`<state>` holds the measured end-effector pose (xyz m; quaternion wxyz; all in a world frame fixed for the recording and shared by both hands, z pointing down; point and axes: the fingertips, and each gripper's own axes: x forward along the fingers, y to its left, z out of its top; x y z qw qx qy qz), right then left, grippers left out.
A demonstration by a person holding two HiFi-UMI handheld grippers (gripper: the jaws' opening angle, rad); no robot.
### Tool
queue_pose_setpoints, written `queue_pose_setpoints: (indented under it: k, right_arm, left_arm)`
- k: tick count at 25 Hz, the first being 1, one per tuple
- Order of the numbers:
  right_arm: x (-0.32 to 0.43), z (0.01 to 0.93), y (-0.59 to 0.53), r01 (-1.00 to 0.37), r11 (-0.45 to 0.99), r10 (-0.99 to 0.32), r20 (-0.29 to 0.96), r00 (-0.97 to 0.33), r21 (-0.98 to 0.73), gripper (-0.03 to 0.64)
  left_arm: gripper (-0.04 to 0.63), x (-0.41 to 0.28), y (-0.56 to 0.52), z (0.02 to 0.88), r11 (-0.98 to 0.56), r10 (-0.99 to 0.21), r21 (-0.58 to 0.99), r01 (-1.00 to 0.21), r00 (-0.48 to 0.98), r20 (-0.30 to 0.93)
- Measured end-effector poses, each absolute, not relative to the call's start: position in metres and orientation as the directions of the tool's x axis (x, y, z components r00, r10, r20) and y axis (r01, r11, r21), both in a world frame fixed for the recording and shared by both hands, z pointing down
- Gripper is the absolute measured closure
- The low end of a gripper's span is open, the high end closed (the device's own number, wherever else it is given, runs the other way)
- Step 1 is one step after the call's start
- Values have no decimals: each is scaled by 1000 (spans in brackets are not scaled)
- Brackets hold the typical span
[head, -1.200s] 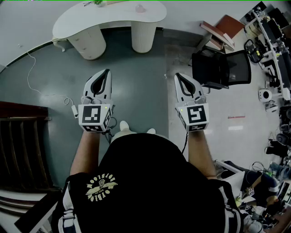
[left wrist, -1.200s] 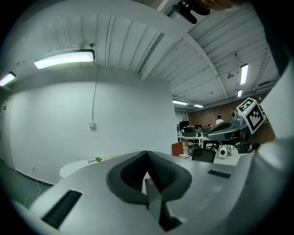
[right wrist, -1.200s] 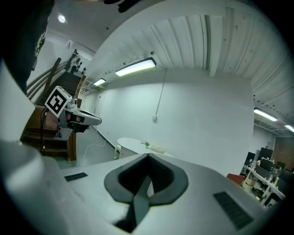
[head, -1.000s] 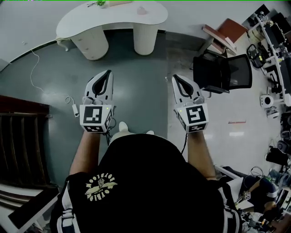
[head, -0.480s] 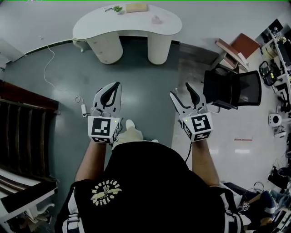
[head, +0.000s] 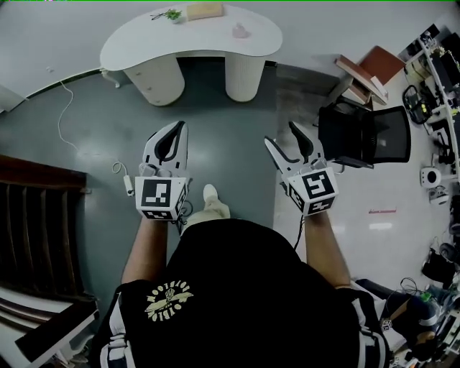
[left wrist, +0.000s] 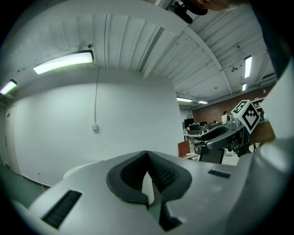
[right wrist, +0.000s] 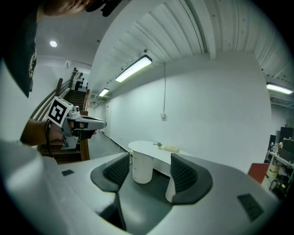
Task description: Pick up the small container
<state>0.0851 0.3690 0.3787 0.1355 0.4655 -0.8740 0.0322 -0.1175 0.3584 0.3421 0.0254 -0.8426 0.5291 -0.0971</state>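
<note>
A white kidney-shaped table (head: 144,39) stands far ahead across the grey floor. On it are a small pink object (head: 240,30), a tan box (head: 204,10) and a little green plant (head: 172,14). My left gripper (head: 177,126) is held level in front of the person, jaws shut with nothing in them; its own view (left wrist: 147,154) faces a bare white wall. My right gripper (head: 282,136) is open and empty, its jaws having spread within the last moment. Between its fingers (right wrist: 149,169) the table (right wrist: 146,148) shows in the distance.
A black office chair (head: 363,133) stands to the right, with brown boards (head: 366,68) behind it. Cluttered shelves (head: 438,72) line the right edge. Dark wooden stairs (head: 36,215) lie at the left. A white cable (head: 68,108) trails over the floor.
The right gripper's jaws have gone from shut to wide open. Both grippers moved forward with the person, and the table's top now shows in full. The left jaws stay shut.
</note>
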Motion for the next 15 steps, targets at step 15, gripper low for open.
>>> queue_pose_setpoints:
  k: [15]
  right_arm:
    - [35, 373, 238, -840, 539, -819, 272, -505, 63, 347]
  left_arm:
    - [586, -153, 227, 343, -512, -857, -166, -843, 489, 162]
